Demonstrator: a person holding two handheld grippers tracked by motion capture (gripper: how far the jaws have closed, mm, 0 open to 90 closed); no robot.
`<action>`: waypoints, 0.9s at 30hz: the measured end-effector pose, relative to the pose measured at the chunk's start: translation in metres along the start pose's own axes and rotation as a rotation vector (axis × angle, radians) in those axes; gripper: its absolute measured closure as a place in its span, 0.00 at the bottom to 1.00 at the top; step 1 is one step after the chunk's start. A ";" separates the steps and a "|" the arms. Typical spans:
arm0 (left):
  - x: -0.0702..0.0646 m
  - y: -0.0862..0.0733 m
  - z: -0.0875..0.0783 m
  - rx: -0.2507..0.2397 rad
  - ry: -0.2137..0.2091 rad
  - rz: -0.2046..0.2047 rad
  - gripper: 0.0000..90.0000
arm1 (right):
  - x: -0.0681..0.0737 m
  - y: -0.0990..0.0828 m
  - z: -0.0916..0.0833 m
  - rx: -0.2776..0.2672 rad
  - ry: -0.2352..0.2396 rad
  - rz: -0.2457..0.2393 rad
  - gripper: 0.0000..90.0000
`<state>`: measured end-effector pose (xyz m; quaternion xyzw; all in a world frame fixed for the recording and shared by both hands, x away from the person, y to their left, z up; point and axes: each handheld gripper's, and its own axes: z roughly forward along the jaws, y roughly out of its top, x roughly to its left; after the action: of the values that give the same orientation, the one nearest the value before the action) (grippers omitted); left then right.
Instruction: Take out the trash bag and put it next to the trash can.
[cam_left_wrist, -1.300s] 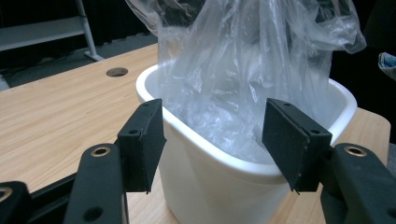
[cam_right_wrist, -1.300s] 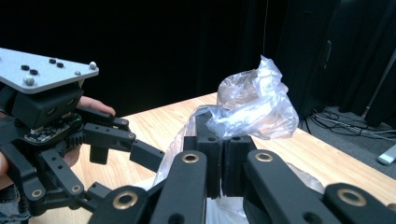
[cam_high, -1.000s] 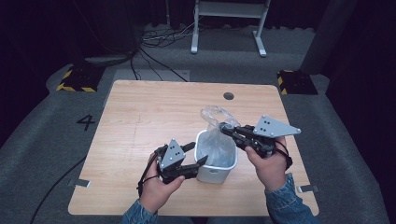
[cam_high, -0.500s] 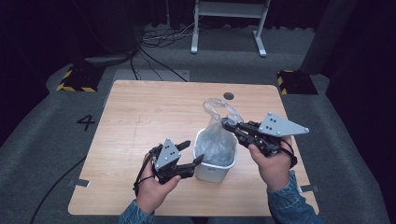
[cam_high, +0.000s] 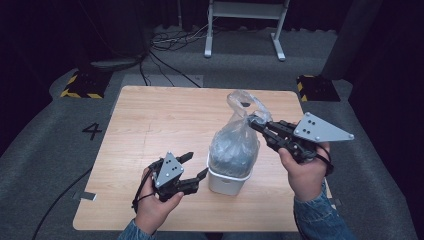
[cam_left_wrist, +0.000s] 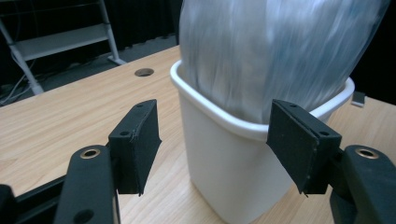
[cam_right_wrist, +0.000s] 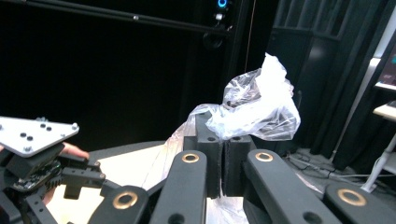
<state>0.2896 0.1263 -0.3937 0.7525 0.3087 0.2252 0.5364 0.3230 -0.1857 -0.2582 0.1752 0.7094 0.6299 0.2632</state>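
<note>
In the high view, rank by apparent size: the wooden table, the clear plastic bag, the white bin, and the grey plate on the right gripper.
1. wooden table
2. clear plastic bag
3. white bin and grey plate: they look alike; much of the bin sits behind the bag, so no ranking.

On the light wooden table (cam_high: 150, 125), toward its near right: small white plastic bin (cam_high: 227, 181), with clear plastic bag (cam_high: 234, 145) standing in it. Left gripper (cam_high: 192, 166) just left of bin; right gripper (cam_high: 255, 121) at bag's top, right.
</note>
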 end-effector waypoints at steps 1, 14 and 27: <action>0.001 -0.001 -0.002 0.002 0.004 -0.002 0.37 | 0.000 0.003 -0.002 -0.005 -0.006 -0.007 0.99; 0.028 -0.018 -0.025 0.057 0.061 -0.008 0.36 | -0.011 0.029 -0.037 -0.041 -0.095 -0.068 0.99; 0.042 -0.032 -0.028 0.123 0.081 -0.012 0.34 | -0.041 0.014 -0.068 0.061 -0.207 -0.075 0.98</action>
<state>0.2936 0.1823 -0.4150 0.7725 0.3479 0.2329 0.4775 0.3139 -0.2616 -0.2335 0.2203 0.7033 0.5764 0.3529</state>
